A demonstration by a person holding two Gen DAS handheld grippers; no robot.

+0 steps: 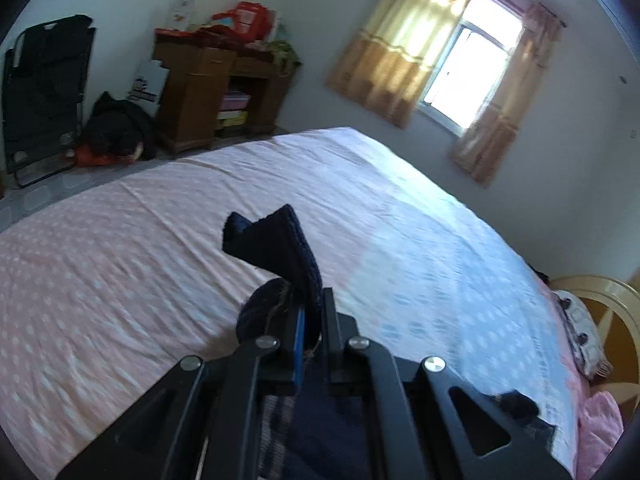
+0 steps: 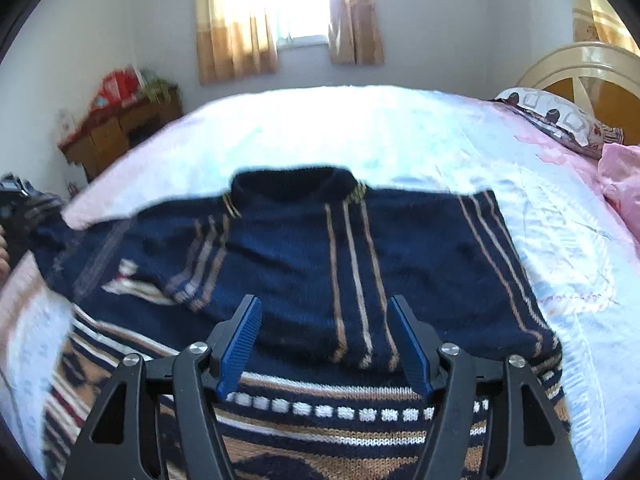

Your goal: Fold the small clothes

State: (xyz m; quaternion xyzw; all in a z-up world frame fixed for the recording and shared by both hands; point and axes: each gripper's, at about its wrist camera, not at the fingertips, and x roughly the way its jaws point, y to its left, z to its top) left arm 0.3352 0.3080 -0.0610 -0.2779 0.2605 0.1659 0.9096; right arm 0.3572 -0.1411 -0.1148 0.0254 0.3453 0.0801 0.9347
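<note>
A small navy knitted sweater (image 2: pixel 304 256) with tan and white stripes lies spread on the bed, its collar toward the window and its right sleeve folded across the body. My right gripper (image 2: pixel 324 344) is open and empty, hovering just above the sweater's lower body. My left gripper (image 1: pixel 314 304) is shut on a navy sleeve cuff (image 1: pixel 276 240) of the sweater, which sticks up between the jaws above the bed. The left gripper also shows at the left edge of the right wrist view (image 2: pixel 16 204), where the sleeve is lifted.
The bed (image 1: pixel 120 248) has a pink and white dotted sheet. A patterned pillow (image 2: pixel 560 120) and pink cloth (image 2: pixel 620 176) lie at the headboard end. A wooden cabinet (image 1: pixel 216 92), a black folding chair (image 1: pixel 44 92) and a curtained window (image 1: pixel 460 76) stand beyond the bed.
</note>
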